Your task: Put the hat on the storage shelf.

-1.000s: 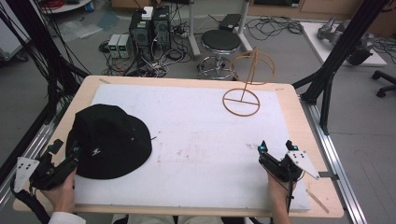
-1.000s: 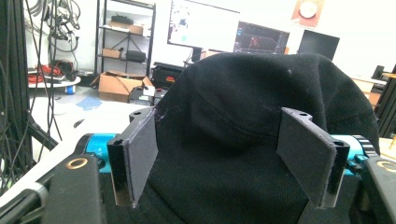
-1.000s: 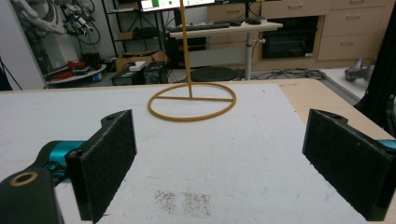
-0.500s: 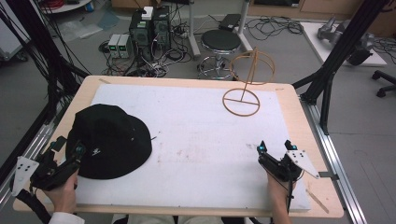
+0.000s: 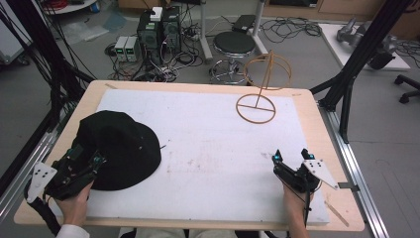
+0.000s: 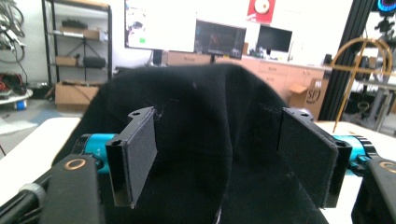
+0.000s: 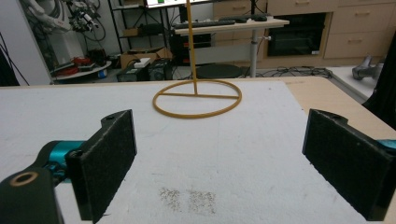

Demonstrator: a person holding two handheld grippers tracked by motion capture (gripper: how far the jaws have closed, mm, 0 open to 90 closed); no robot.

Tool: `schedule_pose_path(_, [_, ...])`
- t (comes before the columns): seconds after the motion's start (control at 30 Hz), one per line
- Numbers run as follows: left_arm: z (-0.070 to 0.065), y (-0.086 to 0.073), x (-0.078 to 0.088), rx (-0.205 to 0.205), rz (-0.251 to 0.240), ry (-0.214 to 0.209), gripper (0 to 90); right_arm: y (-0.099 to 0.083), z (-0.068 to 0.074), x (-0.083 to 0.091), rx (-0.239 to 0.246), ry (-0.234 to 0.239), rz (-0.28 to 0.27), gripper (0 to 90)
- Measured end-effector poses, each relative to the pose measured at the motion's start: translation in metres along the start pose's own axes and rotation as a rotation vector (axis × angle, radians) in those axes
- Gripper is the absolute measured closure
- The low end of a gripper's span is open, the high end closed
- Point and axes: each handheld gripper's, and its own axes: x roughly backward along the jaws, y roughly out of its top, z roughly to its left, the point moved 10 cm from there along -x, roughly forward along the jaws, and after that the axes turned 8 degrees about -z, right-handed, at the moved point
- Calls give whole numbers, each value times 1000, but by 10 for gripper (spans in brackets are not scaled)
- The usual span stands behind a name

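A black bucket hat lies on the white mat at the table's left. My left gripper is open at the hat's near-left brim, its jaws set wide on either side of the crown. A yellow wire hat stand with a ring base stands at the far right of the mat; its base ring lies ahead in the right gripper view. Near the front right edge my right gripper rests open, nothing between its pads.
The wooden table frames the mat. Black frame posts rise at both sides. A stool, computers and cables sit on the floor beyond the far edge. A faint stain marks the mat just ahead of my right gripper.
My left gripper has edged forward onto the hat's near brim. The right gripper and the stand have stayed put.
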Motion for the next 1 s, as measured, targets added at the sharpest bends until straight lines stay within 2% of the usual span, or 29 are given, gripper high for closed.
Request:
schedule_pose_path(0.1, [0, -6, -3, -14, 29, 0, 287, 0, 0, 0, 5, 3, -1, 89])
schedule_pose_path(0.33, [0, -12, -8, -25, 60, 8, 288, -1, 1, -1, 6, 1, 3, 90])
schedule_pose_path(0.43, [1, -18, -12, -18, 108, 13, 288, -1, 1, -1, 11, 4, 2, 89])
schedule_pose_path(0.57, [0, -30, -16, 2, 184, 2, 289, 0, 1, 0, 11, 6, 0, 89])
schedule_pose_path(0.6, [-1, -32, -17, -3, 202, 0, 289, 0, 1, 0, 11, 5, 1, 90])
schedule_pose_path(0.73, [0, -34, -19, -45, 215, 21, 303, -1, 1, -1, 17, 8, 5, 89])
schedule_pose_path(0.87, [0, -35, -23, -55, 219, 32, 320, -2, 3, -2, 13, 10, 12, 90])
schedule_pose_path(1.0, [4, -34, -24, -54, 227, 71, 431, -2, 3, -1, 16, 12, 9, 90])
